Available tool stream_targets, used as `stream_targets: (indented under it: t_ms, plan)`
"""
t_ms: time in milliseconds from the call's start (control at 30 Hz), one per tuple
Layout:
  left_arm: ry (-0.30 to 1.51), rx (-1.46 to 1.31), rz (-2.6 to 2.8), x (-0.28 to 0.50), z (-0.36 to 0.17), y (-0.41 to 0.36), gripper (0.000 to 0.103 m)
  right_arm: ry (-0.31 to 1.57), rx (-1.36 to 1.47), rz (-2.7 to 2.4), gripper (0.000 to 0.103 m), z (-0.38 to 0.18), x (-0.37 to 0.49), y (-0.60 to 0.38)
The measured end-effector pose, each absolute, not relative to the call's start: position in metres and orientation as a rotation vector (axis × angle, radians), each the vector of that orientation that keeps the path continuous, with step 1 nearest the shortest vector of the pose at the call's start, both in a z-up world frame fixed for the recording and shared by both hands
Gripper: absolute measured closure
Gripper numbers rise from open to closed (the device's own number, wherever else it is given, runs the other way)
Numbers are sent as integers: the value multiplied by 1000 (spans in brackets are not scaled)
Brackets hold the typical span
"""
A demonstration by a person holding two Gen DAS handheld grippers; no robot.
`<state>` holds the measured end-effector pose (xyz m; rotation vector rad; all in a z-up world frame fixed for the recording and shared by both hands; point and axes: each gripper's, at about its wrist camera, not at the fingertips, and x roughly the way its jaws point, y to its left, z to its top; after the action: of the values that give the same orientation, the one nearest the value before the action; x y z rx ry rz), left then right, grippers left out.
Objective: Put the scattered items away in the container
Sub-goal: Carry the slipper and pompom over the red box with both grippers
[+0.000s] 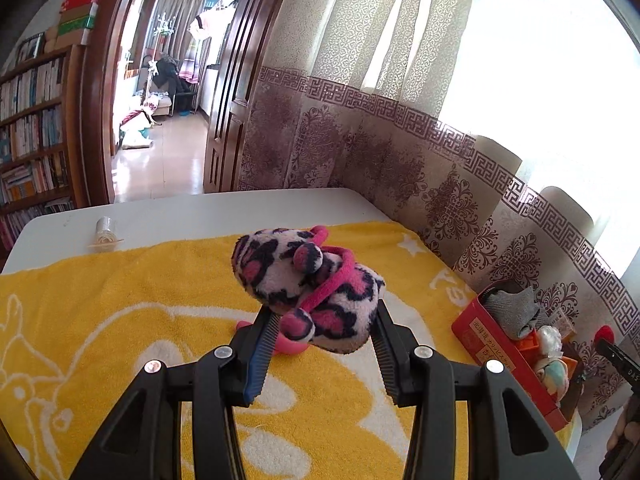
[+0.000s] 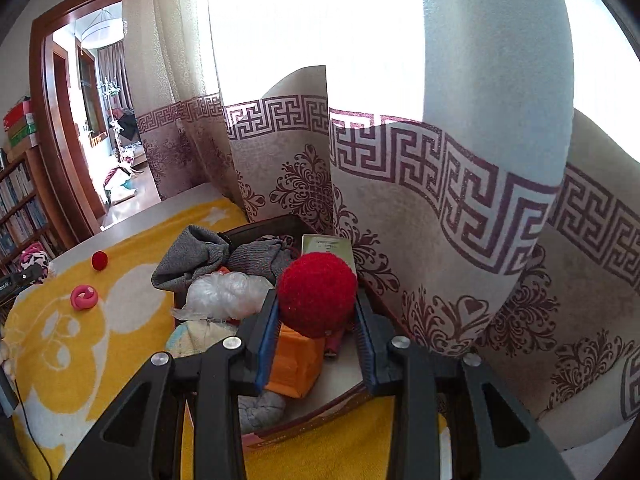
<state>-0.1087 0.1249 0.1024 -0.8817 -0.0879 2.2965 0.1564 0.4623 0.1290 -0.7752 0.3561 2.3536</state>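
Plush toy: fuzzy white fabric animal with pink and black leopard spots and pink cord (image 1: 308, 288), lifted clear of the yellow towel, pinched between two black fingers.
Large ball: fuzzy red yarn ball (image 2: 317, 294), round, clamped between two fingers, hanging above the box's contents.
Small ball: little red fuzzy ball (image 2: 99, 260), lying loose on the towel, well apart from the box.
Ring: pink twisted plastic ring (image 2: 83, 297), flat on the towel near the small ball.
Container: red cardboard box (image 1: 486, 342) beside the curtain, open-topped, holding grey knitted cloth (image 2: 200, 258), crumpled clear plastic, an orange block.
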Motion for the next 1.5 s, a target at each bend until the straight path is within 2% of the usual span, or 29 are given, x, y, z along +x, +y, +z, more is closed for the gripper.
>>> stream_targets:
  t_ms: [167,333,500,567,700,733,1000,1500]
  plan:
    - [-56,-837,2232,-85,114,142,56,433,-784,2391,65,125,148,469]
    - [-18,-808,2202,-66,120,153,56,405,-805,2441,65,124,119,467]
    - [-2,-801,2184,-60,121,156,56,472,-843,2416,63,111,106,478]
    - [-2,-800,2173,-58,122,156,56,482,-812,2423,59,115,115,476]
    - [-7,-808,2132,-54,122,162,56,441,-711,2437,26,130,136,470]
    - [-7,-810,2122,-52,122,164,56,436,-691,2432,25,133,140,470]
    - [21,-793,2032,-23,129,185,56,505,-642,2417,25,137,159,478]
    - [146,-808,1785,66,124,295,56,565,-568,2460,25,137,184,492]
